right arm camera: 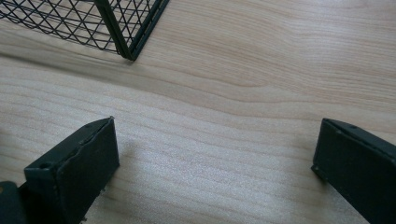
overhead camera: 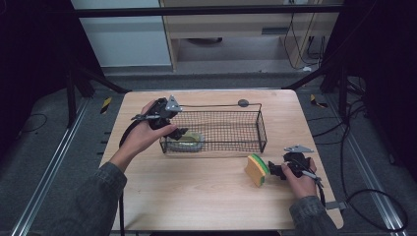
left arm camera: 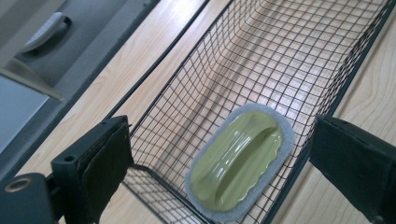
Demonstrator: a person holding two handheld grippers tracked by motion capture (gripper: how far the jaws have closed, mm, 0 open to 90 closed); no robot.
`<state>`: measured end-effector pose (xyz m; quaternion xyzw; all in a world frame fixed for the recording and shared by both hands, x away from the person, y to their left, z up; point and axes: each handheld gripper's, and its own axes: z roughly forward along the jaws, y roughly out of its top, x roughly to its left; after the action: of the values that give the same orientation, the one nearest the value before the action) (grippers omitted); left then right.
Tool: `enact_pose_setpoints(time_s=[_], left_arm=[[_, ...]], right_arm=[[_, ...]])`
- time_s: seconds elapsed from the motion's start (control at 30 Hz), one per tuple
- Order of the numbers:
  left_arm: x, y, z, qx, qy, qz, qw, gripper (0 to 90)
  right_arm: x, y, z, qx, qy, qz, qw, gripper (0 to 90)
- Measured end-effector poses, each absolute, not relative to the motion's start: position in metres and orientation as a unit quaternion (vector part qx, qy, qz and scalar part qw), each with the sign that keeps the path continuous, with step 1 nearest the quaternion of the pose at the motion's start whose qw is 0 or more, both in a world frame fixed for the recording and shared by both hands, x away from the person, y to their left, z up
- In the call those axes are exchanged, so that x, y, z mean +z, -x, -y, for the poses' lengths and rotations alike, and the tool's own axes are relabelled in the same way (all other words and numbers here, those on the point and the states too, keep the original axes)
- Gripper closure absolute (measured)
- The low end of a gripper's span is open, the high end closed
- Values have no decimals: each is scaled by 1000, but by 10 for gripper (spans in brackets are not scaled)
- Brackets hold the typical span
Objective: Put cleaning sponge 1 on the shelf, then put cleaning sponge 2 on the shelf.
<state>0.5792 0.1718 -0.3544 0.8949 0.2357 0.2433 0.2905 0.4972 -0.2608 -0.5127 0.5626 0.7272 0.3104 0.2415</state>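
Left gripper (overhead camera: 181,132) with fingers released over the wire basket (overhead camera: 260,129), olive scrubber (left arm camera: 238,161) lying inside, right gripper (overhead camera: 273,170) fingers released on the counter (overhead camera: 196,182), beside a yellow-green sponge (overhead camera: 256,169).

Olive scrubber (left arm camera: 238,161) — flat in basket (left arm camera: 285,51)

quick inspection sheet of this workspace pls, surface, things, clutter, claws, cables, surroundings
surface: light wooden table, bare around the items
things: black wire basket; green scrubber with white pad lying inside its left end; yellow-green sponge on edge on the table
clutter: nothing seen
claws: left claw open above the scrubber; right claw open beside the sponge, nothing between its jaws
cables: black cable behind the basket; more cables on the floor
surroundings: grey floor, dark frame, cabinet behind
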Motion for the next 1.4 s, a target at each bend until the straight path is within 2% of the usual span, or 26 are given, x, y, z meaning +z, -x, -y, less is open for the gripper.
enact_pose_setpoints(time_s=[0.43,0.8,0.9,1.0,1.2,1.4], left_arm=[[-372,-544,-202,238,-866,-289,331,55],[-430,-506,-240,221,-835,-366,346,55],[-451,-504,-248,200,-840,-379,333,57],[-466,-504,-256,197,-838,-396,320,69],[-480,-508,-261,186,-835,-409,317,64],[-491,-510,-263,164,-829,-425,324,59]], right_arm=[[-513,-497,261,311,-564,-727,241,4],[-509,-495,266,306,-560,-734,232,60],[-506,-491,266,304,-550,-745,225,111],[-498,-482,266,292,-543,-751,236,130],[-475,-462,273,284,-544,-758,222,142],[-465,-441,275,264,-545,-773,188,127]])
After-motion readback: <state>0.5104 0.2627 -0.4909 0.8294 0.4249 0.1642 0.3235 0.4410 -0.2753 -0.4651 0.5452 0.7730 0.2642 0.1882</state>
